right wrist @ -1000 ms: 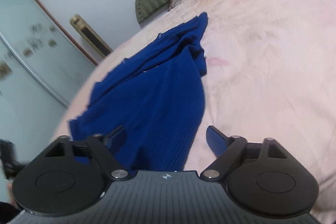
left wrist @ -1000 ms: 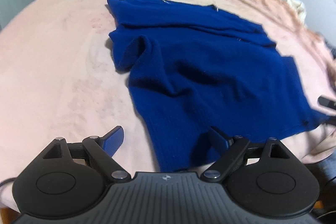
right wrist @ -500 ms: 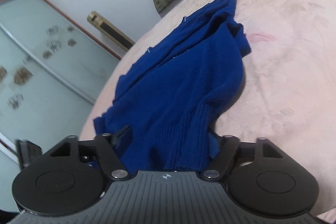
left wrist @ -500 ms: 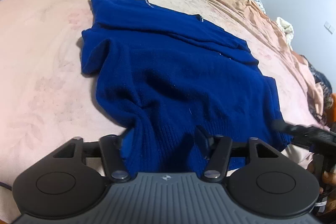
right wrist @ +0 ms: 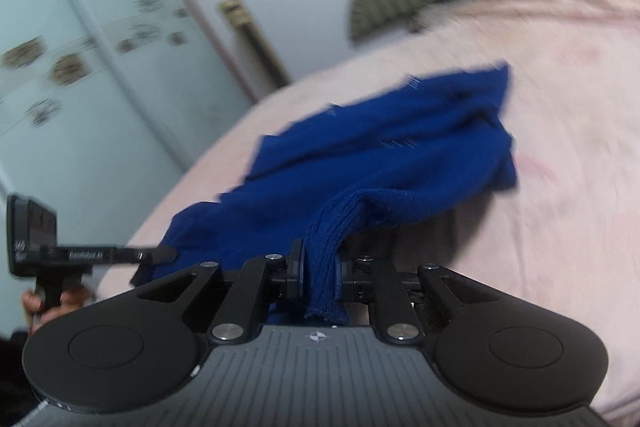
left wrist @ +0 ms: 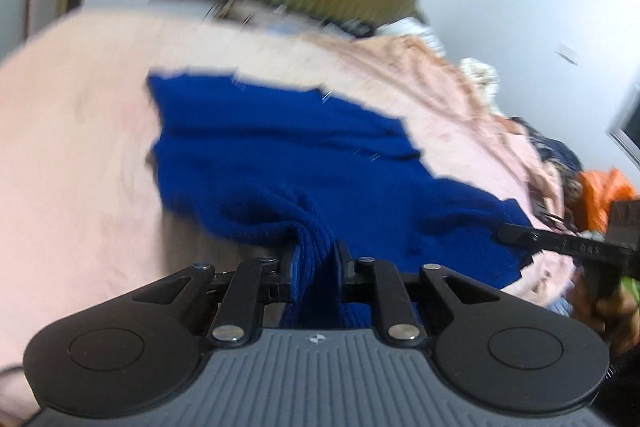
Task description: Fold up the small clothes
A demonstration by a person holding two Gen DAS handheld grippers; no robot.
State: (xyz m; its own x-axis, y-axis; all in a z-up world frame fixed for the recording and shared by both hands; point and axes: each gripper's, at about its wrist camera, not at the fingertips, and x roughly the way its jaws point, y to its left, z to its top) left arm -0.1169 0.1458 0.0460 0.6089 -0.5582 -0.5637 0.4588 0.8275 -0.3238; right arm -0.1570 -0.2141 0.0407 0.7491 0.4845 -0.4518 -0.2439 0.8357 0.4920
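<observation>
Both my jaws are closing on the near ribbed hem of the blue sweater on the bed, corners lifted; next I'd carry it to the far edge, I guess

Left gripper closing on blue sweater

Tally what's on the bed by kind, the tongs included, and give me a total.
Blue sweater: 1
Pink bedcover: 1
Tongs: 2, the left tongs and right tongs, both closing on the sweater's ribbed hem
Total: 4
The heap at the bed's far side is too blurred to count.
</observation>
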